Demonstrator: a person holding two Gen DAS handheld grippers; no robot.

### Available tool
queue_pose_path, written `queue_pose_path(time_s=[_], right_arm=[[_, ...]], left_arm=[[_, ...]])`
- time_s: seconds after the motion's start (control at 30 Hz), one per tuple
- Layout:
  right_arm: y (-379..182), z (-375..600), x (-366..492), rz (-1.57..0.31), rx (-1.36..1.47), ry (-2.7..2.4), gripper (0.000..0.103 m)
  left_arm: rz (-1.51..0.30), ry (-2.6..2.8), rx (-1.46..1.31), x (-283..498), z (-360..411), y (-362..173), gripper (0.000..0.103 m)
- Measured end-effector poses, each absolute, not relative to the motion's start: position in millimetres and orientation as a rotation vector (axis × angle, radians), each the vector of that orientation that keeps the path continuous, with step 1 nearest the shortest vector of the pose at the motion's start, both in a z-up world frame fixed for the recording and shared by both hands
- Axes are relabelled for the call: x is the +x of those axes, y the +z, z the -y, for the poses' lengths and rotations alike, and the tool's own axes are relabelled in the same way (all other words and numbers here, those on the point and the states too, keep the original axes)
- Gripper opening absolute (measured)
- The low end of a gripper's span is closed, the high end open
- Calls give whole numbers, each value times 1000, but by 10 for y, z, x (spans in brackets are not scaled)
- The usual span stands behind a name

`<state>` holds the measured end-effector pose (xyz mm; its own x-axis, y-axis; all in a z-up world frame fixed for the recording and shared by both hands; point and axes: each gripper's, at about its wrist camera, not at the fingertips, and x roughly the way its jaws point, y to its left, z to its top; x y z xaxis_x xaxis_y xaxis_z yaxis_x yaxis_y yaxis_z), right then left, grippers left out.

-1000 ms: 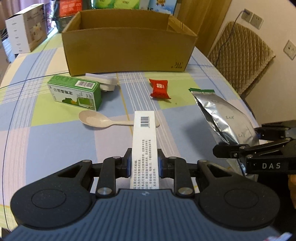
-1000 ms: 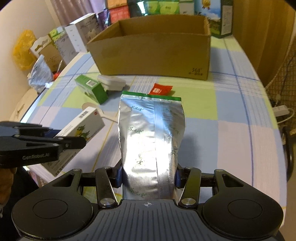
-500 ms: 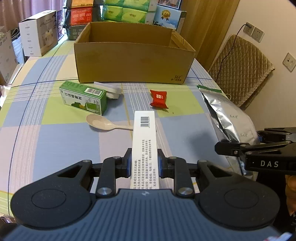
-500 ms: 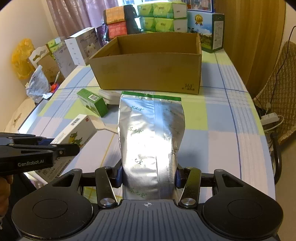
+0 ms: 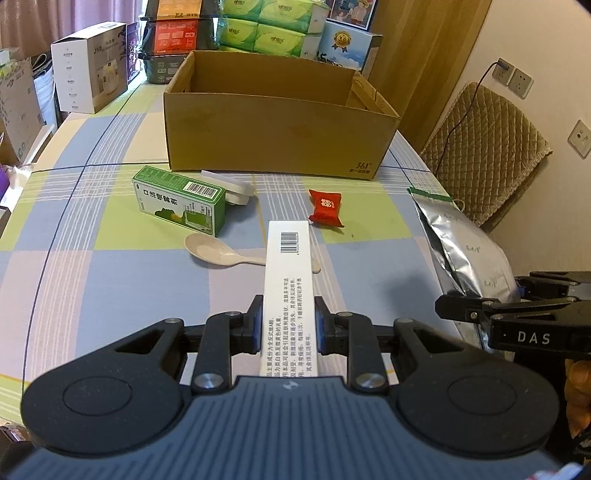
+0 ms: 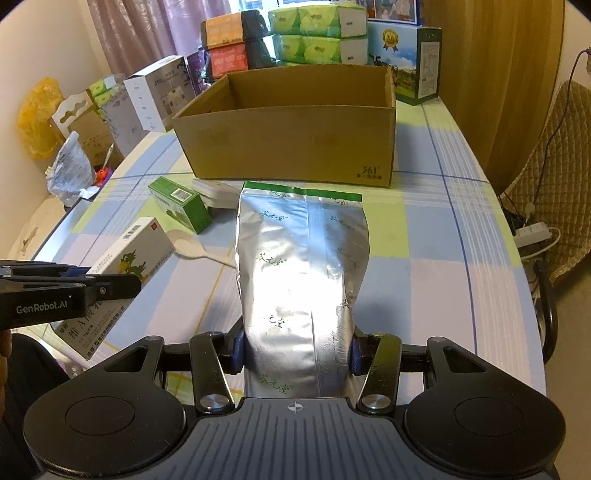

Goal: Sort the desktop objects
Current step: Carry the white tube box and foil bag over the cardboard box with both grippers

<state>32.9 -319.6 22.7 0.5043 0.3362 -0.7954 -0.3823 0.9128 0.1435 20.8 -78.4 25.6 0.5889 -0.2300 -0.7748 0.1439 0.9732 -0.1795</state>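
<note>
Clamping one white carton (image 5: 289,291), the left gripper (image 5: 289,328) occupies lower centre. The right gripper (image 6: 295,350) grips one foil pouch (image 6: 301,273). Loose on the counter (image 5: 110,288): one green box (image 5: 180,200), one spoon (image 5: 218,252), one red sachet (image 5: 325,208), one cardboard box (image 5: 273,129) beyond them.

A checkered counter (image 5: 110,295) is carrying a cardboard box (image 5: 273,147), green carton (image 5: 177,201), beige spoon (image 5: 218,253), red packet (image 5: 325,208) and white case (image 5: 236,186).

place: home | cues: checked tablecloth (image 5: 110,280), quilted chair (image 5: 491,155), stacked tissue packs (image 6: 317,33)
</note>
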Motion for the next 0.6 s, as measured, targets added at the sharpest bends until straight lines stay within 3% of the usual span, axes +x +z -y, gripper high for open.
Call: queue_pose_path(time_s=[0.6], right_arm=[[247,3174,484,-939,-64,422,47]], left_arm=[[-915,-215,-86,348,766,257,21]])
